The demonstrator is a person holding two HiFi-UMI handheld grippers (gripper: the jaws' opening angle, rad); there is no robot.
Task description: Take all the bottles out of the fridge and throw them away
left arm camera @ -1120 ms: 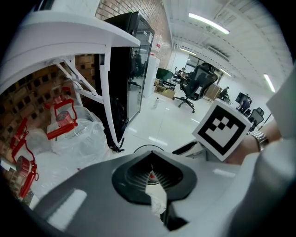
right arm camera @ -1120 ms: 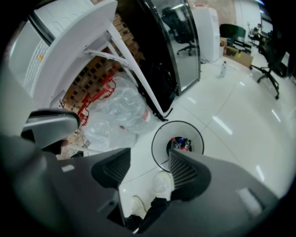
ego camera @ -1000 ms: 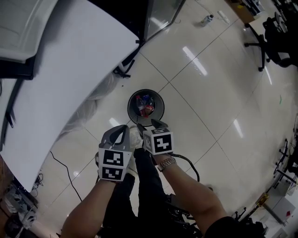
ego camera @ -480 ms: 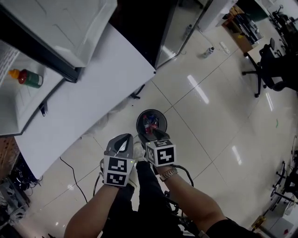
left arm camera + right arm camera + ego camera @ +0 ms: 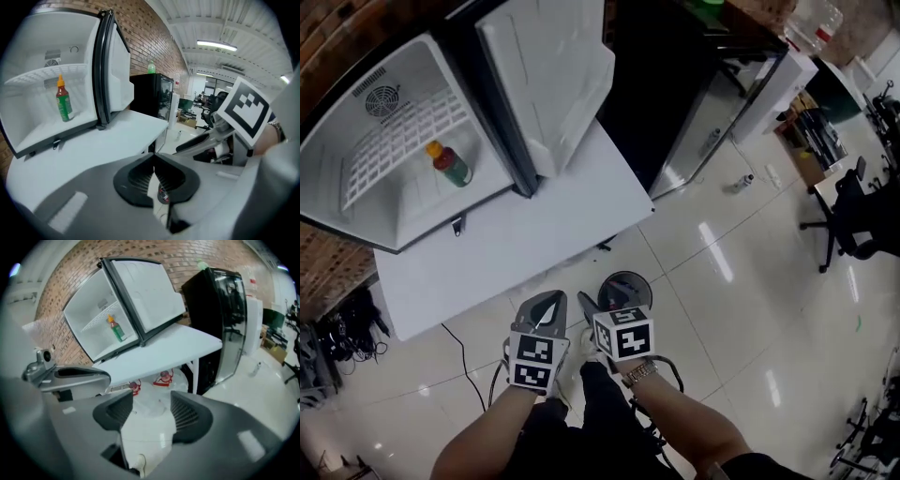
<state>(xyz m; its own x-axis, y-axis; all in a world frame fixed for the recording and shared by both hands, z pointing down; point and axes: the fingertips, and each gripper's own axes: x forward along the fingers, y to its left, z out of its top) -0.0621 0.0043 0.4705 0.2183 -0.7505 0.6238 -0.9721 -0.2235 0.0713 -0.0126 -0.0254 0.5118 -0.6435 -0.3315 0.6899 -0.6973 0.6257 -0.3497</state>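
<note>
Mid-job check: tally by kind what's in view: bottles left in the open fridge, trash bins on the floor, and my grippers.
Bottles in the open fridge: 1, the orange-capped bottle
Trash bins: 1, the round trash bin
Grippers: 2, left gripper and right gripper
Total: 4

A green bottle (image 5: pixel 450 165) with an orange cap stands upright inside the open white fridge (image 5: pixel 412 211).

The fridge (image 5: pixel 441 66) has a smooth, white plastic lining. Behind it the brick wall (image 5: pixel 145 33) looks rough. Under it lies a matt white tabletop (image 5: pixel 553 234), and lower still glossy floor tiles (image 5: pixel 722 300).
</note>
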